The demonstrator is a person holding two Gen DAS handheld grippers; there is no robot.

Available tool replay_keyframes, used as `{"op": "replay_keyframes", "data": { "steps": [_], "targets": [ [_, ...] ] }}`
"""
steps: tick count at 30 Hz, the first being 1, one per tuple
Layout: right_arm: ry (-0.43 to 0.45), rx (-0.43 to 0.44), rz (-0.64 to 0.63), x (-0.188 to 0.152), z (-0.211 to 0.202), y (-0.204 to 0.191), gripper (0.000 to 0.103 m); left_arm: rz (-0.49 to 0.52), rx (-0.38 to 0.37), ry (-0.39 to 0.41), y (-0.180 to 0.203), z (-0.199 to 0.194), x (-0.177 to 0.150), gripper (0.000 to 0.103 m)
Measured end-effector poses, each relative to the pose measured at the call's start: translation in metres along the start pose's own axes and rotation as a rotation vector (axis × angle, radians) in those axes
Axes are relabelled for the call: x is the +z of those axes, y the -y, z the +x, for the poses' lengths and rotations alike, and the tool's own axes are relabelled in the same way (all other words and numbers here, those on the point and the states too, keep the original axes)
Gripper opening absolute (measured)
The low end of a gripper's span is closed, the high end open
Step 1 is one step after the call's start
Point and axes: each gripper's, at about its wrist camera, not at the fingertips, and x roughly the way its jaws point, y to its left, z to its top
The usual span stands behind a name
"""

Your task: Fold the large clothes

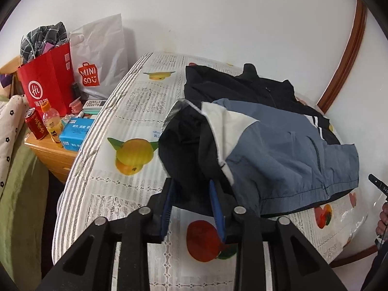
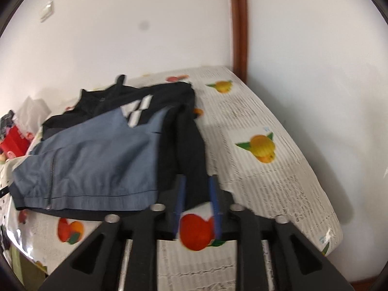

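A large black, slate-blue and white jacket [image 1: 286, 143] lies partly folded on the fruit-print tablecloth [image 1: 135, 111]. My left gripper [image 1: 191, 186] has its blue-padded fingers around the black sleeve [image 1: 184, 145] on the jacket's left side; the cloth fills the gap between them. In the right wrist view the jacket [image 2: 92, 155] lies left of centre. My right gripper [image 2: 197, 186] has its fingers around the black sleeve [image 2: 189, 145] on the jacket's right side. The tip of the right gripper [image 1: 378, 184] shows at the right edge of the left wrist view.
A wooden side table [image 1: 55, 152] stands left of the table with a red paper bag [image 1: 46, 84], a white Miniso bag [image 1: 101, 55], a red can [image 1: 36, 126], a yellow drink bottle [image 1: 52, 126] and a blue tissue pack [image 1: 75, 133]. White walls lie behind and to the right.
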Motion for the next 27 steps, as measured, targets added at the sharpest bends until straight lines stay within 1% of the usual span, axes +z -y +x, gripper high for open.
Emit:
{"op": "replay_keyframes", "data": {
  "steps": [1, 2, 7, 12, 17, 22, 25, 27],
  "targets": [
    [0.008, 0.01, -0.012, 0.0, -0.002, -0.006, 0.041, 0.008, 0.003, 0.003, 0.002, -0.002, -0.001, 0.035],
    [0.013, 0.019, -0.018, 0.0, -0.002, -0.011, 0.043, 0.02, 0.008, 0.008, 0.004, -0.006, -0.003, 0.035],
    [0.003, 0.065, -0.043, -0.003, 0.01, -0.036, 0.043, 0.035, -0.043, 0.003, 0.012, -0.009, -0.01, 0.035],
    [-0.018, 0.091, -0.011, -0.006, 0.025, -0.045, 0.043, 0.048, -0.075, -0.01, 0.023, -0.002, -0.011, 0.035],
    [-0.023, 0.085, -0.023, -0.005, 0.037, -0.049, 0.043, 0.065, -0.084, -0.038, 0.031, 0.016, -0.007, 0.035],
    [-0.053, 0.051, -0.018, -0.002, 0.058, -0.049, 0.043, 0.038, -0.082, -0.078, 0.026, 0.036, -0.003, 0.035],
    [-0.07, 0.038, -0.002, -0.001, 0.072, -0.046, 0.039, 0.024, -0.091, -0.092, 0.024, 0.045, -0.002, 0.035],
    [-0.072, 0.027, -0.008, -0.001, 0.076, -0.048, 0.027, 0.03, -0.092, -0.091, 0.026, 0.046, -0.001, 0.035]
  ]
}}
